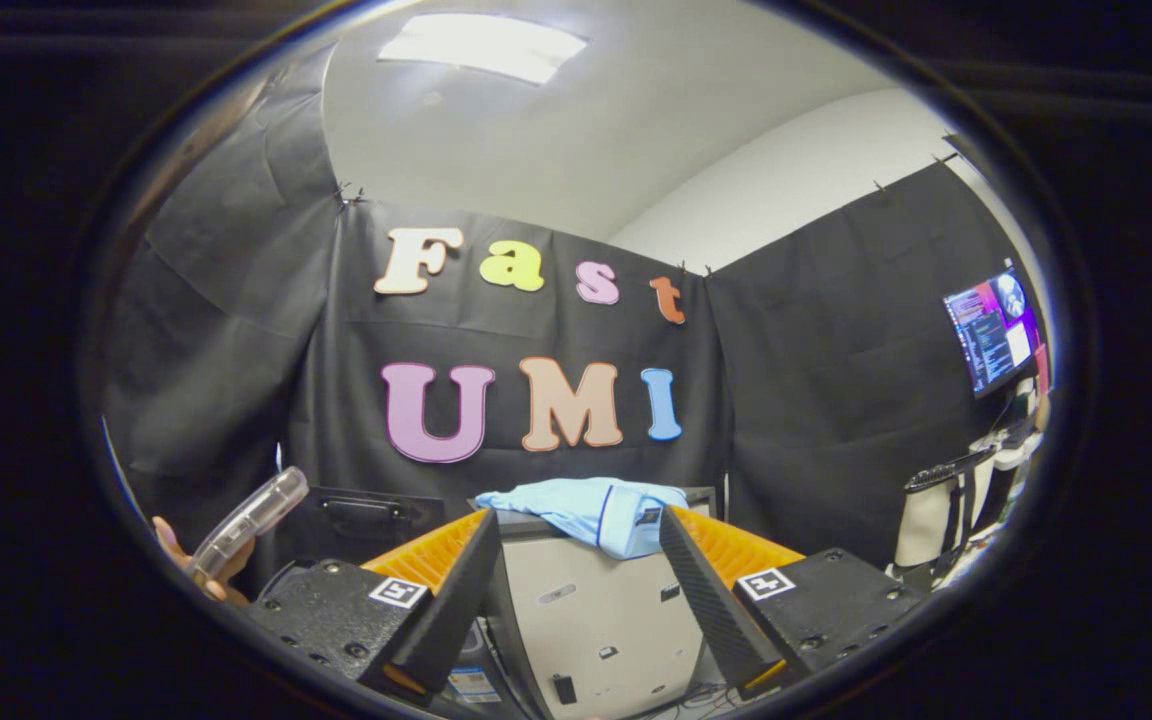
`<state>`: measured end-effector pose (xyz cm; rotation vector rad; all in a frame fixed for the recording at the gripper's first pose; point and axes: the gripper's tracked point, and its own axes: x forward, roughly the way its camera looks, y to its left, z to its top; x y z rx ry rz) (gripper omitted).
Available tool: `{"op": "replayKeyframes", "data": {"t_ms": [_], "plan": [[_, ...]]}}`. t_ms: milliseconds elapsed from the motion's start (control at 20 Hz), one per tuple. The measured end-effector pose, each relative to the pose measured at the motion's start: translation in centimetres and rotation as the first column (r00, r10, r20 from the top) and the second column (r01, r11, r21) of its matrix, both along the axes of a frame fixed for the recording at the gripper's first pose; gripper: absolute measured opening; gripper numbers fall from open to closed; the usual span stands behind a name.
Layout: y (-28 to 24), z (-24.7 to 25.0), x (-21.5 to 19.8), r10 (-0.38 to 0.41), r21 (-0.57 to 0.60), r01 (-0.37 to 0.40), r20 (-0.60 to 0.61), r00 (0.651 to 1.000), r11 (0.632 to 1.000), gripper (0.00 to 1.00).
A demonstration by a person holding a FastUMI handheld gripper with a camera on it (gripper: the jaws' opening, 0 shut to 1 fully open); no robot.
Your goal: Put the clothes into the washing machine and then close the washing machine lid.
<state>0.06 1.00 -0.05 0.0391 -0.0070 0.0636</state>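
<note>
Pale-blue clothes (pixel 591 508) lay draped over the top front edge of the white washing machine (pixel 606 620), just beyond the fingertips and between them. The gripper (pixel 576 535) hung spread wide apart, grasping nothing. Off to the left, a hand (pixel 198 565) held a clear plastic piece (pixel 251 520). A lit monitor (pixel 991 330) stood far right.

Around you hang matte black cloth walls (pixel 816 400). Above, a white ceiling (pixel 636 130) carries a rectangular light panel (pixel 481 45). Far right, note a lit flat monitor (pixel 991 330).
</note>
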Motion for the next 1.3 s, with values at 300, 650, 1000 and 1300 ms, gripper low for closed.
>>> {"op": "replayKeyframes", "data": {"t_ms": [300,650,1000,1300], "plan": [[0.1,-0.1,-0.1,0.007,0.001,-0.007,-0.002,1.0,1.0,0.97],[-0.1,-0.9,-0.2,0.005,-0.002,-0.005,-0.019,1.0,1.0,0.97],[-0.1,-1.6,0.3,0.003,-0.006,-0.003,-0.035,0.999,1.0,0.97],[0.7,-0.1,4.0,0.056,-0.006,-0.056,-0.023,0.998,0.998,0.97]]}}
